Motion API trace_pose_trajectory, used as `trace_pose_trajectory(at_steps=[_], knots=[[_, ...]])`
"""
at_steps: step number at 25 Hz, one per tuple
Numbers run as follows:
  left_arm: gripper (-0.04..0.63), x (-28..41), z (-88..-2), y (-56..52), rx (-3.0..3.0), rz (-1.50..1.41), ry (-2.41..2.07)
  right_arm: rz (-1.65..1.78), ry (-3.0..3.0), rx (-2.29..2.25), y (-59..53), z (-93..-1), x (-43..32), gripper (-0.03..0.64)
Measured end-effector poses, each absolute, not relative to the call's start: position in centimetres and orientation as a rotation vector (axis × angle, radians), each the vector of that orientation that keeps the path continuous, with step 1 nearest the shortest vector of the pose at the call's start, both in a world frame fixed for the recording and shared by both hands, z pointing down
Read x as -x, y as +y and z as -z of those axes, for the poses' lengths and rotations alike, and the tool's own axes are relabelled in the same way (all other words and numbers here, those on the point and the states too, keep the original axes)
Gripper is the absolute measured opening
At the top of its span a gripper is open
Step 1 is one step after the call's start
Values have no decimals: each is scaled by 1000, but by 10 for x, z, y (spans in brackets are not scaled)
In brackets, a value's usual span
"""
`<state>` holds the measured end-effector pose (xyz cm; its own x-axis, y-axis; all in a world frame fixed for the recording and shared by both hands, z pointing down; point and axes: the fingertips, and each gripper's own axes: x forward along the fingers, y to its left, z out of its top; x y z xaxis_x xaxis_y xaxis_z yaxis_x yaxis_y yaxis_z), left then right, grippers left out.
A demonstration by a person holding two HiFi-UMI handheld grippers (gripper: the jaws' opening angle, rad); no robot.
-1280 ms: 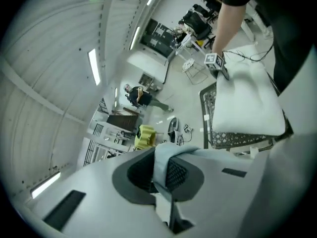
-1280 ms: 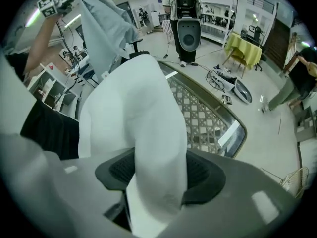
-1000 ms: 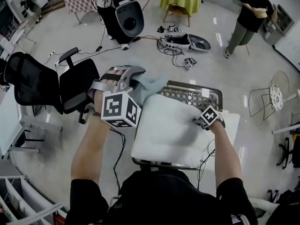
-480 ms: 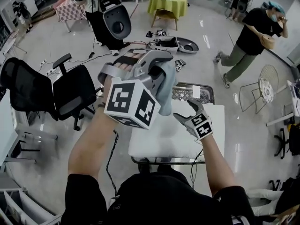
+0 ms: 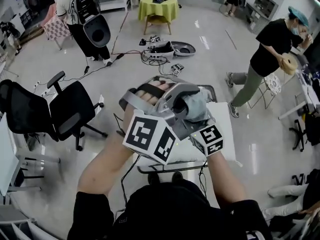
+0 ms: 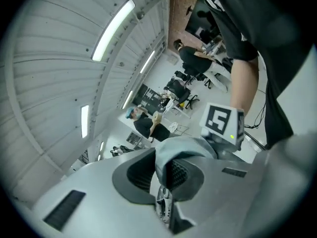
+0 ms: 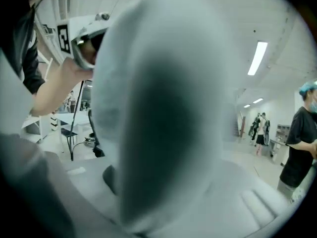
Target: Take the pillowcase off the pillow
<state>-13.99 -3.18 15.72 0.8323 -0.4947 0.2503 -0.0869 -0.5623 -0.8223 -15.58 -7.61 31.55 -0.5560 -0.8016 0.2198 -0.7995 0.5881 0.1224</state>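
My left gripper (image 5: 187, 109) is raised high over the table, shut on a bunched fold of the pale grey-blue pillowcase (image 5: 196, 105). In the left gripper view the cloth (image 6: 174, 151) is pinched between the dark pads. My right gripper (image 5: 200, 121) has come up just beside and under the left one; its jaws have just been closing, and the pillowcase (image 7: 158, 108) fills the gap between them, blurred and very near. The white pillow (image 5: 226, 134) lies below on the table, mostly hidden by both grippers.
A wire basket (image 5: 210, 88) stands at the table's far edge. A black office chair (image 5: 65, 111) is on the left. Cables and gear (image 5: 162, 48) lie on the floor beyond, near a yellow-covered table (image 5: 157, 6). A person in black (image 5: 272, 59) stands at the right.
The left gripper has lifted the pillowcase up and to the right. The right gripper has left the pillow, risen to the hanging cloth and narrowed its jaws round it.
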Motion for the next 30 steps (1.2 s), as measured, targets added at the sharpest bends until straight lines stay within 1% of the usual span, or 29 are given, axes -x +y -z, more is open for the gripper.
trace_pose_trajectory(at_steps=[1,2,3,7,11,14,17,21,25,27,30], knots=[[11,141,-169,-34,2130,614,425,-10,-2543,-1371,-76,-319,135,104],[11,143,-182,-37,2149,648,421,-31,-2517,-1416,-76,-322,114,66],[11,144,-197,-40,2169,686,417,-45,-2491,-1449,-75,-325,94,55],[11,135,-262,-41,2227,835,378,-44,-2381,-1469,-68,-340,30,55],[12,111,-309,-33,2325,878,341,65,-2284,-1479,-70,-335,-14,57],[12,99,-346,-34,2397,922,339,58,-2223,-1442,-71,-354,-35,95],[11,100,-401,-41,2455,1034,374,-105,-2158,-1287,-62,-426,-44,185],[11,129,-483,-46,2533,1250,485,-326,-2129,-1094,-21,-514,-46,256],[16,159,-530,-26,2655,1386,593,-419,-2188,-1019,16,-543,-48,256],[56,167,-531,-14,2730,1367,669,-433,-2223,-1034,22,-539,-50,256],[71,176,-520,-6,2775,1324,789,-414,-2289,-1071,18,-517,-55,255]])
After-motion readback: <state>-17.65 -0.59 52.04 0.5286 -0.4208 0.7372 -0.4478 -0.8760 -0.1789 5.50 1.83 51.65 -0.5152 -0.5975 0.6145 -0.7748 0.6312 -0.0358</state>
